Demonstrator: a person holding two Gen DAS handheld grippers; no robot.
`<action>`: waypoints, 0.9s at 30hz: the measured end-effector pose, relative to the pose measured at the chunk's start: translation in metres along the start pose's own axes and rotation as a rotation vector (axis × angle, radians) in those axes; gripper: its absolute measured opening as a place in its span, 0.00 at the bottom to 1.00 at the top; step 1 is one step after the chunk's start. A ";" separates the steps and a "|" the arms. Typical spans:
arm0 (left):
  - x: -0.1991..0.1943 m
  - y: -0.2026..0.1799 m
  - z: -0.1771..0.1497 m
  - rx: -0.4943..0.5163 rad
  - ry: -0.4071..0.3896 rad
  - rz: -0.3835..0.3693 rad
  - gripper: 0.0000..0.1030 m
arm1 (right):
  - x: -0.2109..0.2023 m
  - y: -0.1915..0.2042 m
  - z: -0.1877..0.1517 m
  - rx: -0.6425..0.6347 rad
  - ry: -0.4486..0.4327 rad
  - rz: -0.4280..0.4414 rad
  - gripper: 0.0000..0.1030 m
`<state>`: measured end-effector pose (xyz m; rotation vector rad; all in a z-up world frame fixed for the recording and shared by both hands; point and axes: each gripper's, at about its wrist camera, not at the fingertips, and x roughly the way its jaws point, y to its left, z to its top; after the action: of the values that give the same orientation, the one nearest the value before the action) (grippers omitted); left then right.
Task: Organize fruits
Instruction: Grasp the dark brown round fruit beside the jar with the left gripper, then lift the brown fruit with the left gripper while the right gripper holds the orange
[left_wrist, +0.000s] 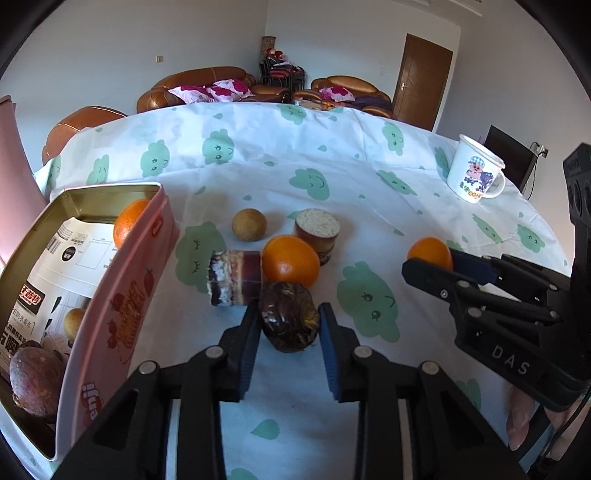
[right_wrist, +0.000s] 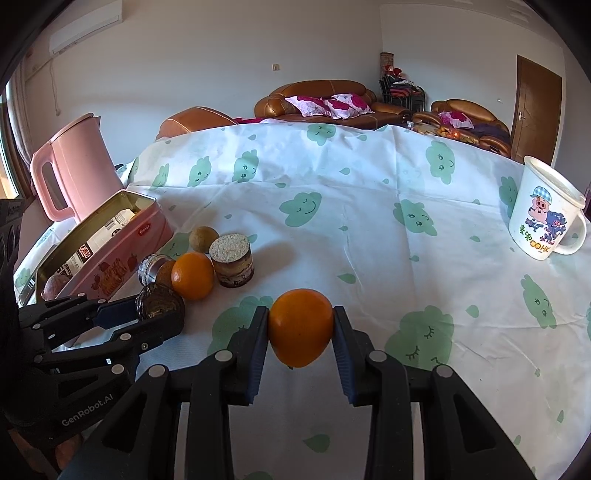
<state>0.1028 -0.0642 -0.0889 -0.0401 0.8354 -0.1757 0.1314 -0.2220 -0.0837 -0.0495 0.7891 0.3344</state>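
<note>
1. The left gripper (left_wrist: 290, 325) is closed around a dark purple, glossy round fruit (left_wrist: 289, 320) — both blue pads are pressed against its sides, and the fruit is seen resting on or just above the tablecloth (left_wrist: 332, 155).
2. The right gripper (right_wrist: 300, 332) is clamped on an orange (right_wrist: 300, 327), gripped at its left and right flanks; in the left wrist view the same orange (left_wrist: 430, 253) is seen at the right, held between black fingers.
3. A pink tin box (left_wrist: 122, 295) stands open at the near left. Inside it an orange (left_wrist: 129, 221), a purple-brown fruit (left_wrist: 33, 380), a small tan round fruit (left_wrist: 74, 321) and printed packaging are seen.
4. A second loose orange (left_wrist: 290, 260) lies on the cloth just beyond the dark fruit, touching a layered cake roll (left_wrist: 236, 277) that lies on its side to the left.
5. An upright cylindrical cake (left_wrist: 317, 230) with a crumb-covered top stands just behind that orange, to its right — a brown round fruit (left_wrist: 249, 224) sits near it, further left.
6. A white mug (right_wrist: 545, 214) printed with a cartoon pig is placed far right, well apart from the fruit.
7. A pink electric kettle (right_wrist: 75, 166) is seen at the far left, behind the tin.
8. Brown leather sofas (right_wrist: 325, 96) with pink floral cushions are visible beyond the table.
</note>
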 end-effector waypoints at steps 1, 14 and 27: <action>-0.002 0.000 0.000 0.002 -0.011 -0.002 0.32 | -0.001 0.000 0.000 -0.001 -0.003 0.000 0.35; -0.020 0.001 -0.001 0.000 -0.115 0.005 0.32 | -0.015 0.005 -0.001 -0.026 -0.074 0.035 0.35; -0.036 -0.005 -0.005 0.028 -0.200 0.052 0.32 | -0.026 0.006 -0.002 -0.039 -0.138 0.056 0.35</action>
<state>0.0750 -0.0632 -0.0656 -0.0097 0.6340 -0.1316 0.1110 -0.2236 -0.0662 -0.0403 0.6480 0.4021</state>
